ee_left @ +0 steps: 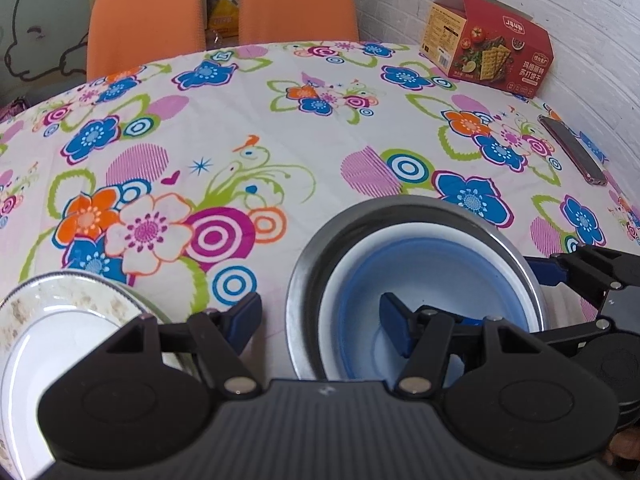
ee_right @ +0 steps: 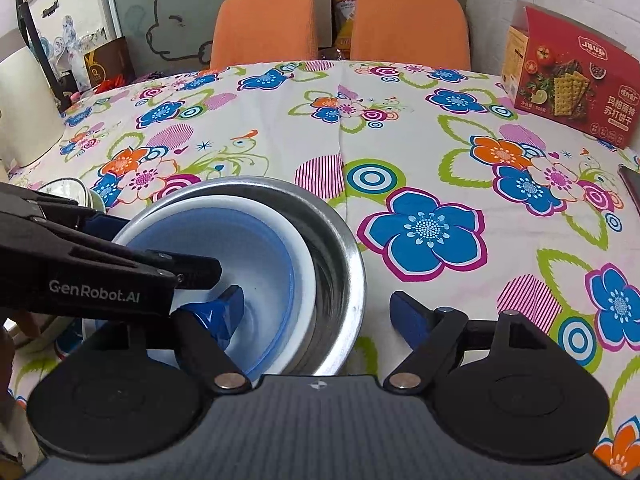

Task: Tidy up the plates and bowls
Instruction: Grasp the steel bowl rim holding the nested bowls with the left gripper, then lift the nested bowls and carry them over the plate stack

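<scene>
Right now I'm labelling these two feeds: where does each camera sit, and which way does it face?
Left wrist: on the left gripper, facing across the table at the nested bowls; its open jaws straddle the near rim.
Right wrist: on the right gripper, same direction; open jaws straddle the rim.
Shared: bowls, cracker box, orange chairs.

Home dining room: floral-clothed table (ee_right: pixel 400 128), chairs (ee_right: pixel 264 24).

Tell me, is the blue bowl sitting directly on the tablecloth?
No, the blue bowl sits nested inside a white bowl, which itself rests in a metal bowl.
</scene>
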Demonstrator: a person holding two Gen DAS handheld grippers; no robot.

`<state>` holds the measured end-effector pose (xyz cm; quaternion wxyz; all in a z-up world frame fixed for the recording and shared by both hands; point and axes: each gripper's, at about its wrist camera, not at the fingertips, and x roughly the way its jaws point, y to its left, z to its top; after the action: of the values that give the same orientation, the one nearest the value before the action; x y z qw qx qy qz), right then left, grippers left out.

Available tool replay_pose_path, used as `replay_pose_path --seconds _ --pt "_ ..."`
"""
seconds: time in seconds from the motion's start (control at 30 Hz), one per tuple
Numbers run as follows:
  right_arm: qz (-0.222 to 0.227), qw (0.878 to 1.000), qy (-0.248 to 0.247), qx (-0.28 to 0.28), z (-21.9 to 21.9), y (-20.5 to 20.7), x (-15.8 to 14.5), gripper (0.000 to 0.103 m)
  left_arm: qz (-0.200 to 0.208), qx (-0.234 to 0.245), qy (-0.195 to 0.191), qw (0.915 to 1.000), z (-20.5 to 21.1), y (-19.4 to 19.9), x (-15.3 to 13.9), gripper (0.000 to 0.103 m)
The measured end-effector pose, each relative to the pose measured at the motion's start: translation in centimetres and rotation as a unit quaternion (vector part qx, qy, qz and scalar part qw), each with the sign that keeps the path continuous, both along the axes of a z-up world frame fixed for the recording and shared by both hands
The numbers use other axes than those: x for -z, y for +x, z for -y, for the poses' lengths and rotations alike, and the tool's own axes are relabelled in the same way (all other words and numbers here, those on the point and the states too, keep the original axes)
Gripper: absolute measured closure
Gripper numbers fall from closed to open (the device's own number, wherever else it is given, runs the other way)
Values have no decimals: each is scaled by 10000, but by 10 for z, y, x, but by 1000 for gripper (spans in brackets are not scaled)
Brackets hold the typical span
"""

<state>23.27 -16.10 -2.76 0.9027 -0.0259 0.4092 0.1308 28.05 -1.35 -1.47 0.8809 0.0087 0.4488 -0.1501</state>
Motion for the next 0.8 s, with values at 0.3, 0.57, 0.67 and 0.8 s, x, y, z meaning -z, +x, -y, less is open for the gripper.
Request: replay_pose_path --seconds 0.3,0.57,0.67,0.8 --pt "234 9996 -129 -66 -9 -8 0 41 56 53 -161 9998 -1 -2 0 57" --pt "-40 9991 416 5 -24 -5 -2 36 -65 -88 -138 9998 2 6 -2 60" --pt "-118 9975 677 166 -20 -5 -4 36 -115 -83 -172 9998 4 10 -5 60" --pt "31 9982 540 245 -21 -6 -16 35 123 -11 -138 9998 11 10 -22 61"
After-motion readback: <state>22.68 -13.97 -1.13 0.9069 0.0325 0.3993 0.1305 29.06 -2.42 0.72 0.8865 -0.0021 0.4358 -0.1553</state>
